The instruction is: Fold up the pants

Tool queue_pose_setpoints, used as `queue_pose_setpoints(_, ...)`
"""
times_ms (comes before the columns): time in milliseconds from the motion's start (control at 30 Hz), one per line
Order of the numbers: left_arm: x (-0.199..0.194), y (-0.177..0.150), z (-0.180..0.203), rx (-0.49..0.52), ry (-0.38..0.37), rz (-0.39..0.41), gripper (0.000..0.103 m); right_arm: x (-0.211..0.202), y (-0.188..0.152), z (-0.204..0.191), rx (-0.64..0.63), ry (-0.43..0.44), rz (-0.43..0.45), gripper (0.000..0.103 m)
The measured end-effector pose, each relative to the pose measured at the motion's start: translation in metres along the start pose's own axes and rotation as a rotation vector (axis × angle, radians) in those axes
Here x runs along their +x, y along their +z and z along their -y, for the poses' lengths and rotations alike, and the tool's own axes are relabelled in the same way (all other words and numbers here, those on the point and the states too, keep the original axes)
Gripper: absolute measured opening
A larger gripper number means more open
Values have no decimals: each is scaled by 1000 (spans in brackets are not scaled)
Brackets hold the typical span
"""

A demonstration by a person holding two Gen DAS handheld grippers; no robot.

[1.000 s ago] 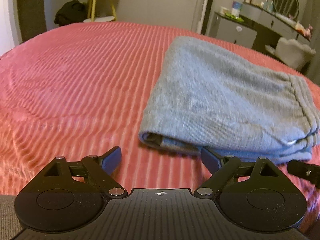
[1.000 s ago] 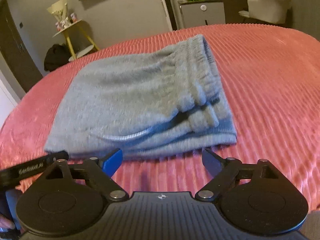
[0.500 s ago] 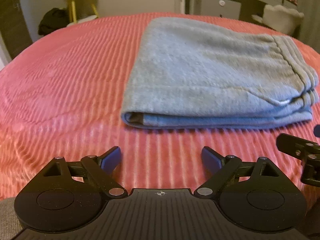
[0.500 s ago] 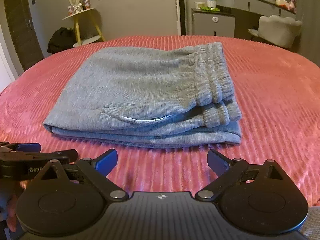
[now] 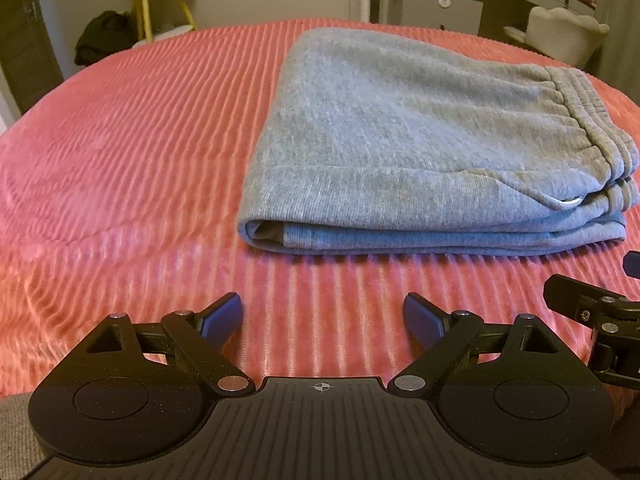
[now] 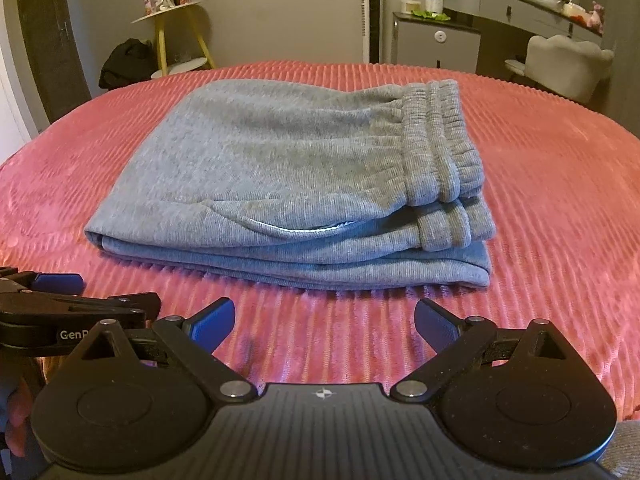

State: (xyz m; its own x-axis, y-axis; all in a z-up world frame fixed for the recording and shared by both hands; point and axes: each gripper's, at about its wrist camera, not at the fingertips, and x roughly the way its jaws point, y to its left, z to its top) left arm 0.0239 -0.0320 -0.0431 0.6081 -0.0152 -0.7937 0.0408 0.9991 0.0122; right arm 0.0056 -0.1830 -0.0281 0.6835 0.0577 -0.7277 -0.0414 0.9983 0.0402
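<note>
Grey sweatpants (image 5: 420, 152) lie folded in a flat stack on the pink ribbed bedspread (image 5: 132, 152), waistband at the right end. In the right wrist view the pants (image 6: 296, 184) sit centred ahead, the elastic waistband (image 6: 444, 148) on the right. My left gripper (image 5: 322, 316) is open and empty, a short way in front of the stack's near left corner. My right gripper (image 6: 325, 320) is open and empty, in front of the stack's near edge. Each gripper shows at the edge of the other's view.
The bedspread (image 6: 560, 200) spreads wide on both sides of the pants. Beyond the bed stand a yellow-legged side table (image 6: 180, 36), a dark bag (image 6: 128, 60), a grey cabinet (image 6: 436, 44), a dresser and a pale chair (image 6: 568, 64).
Both grippers have drawn back from the folded pants and levelled out, so the stack now lies farther ahead. Both jaws stayed open and empty.
</note>
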Motion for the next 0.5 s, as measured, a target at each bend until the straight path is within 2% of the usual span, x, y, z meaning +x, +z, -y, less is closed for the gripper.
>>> queue_pose_setpoints(500, 1, 0, 0, -1, -16, -7, 93, 1, -1, -2, -9, -1, -3, 97)
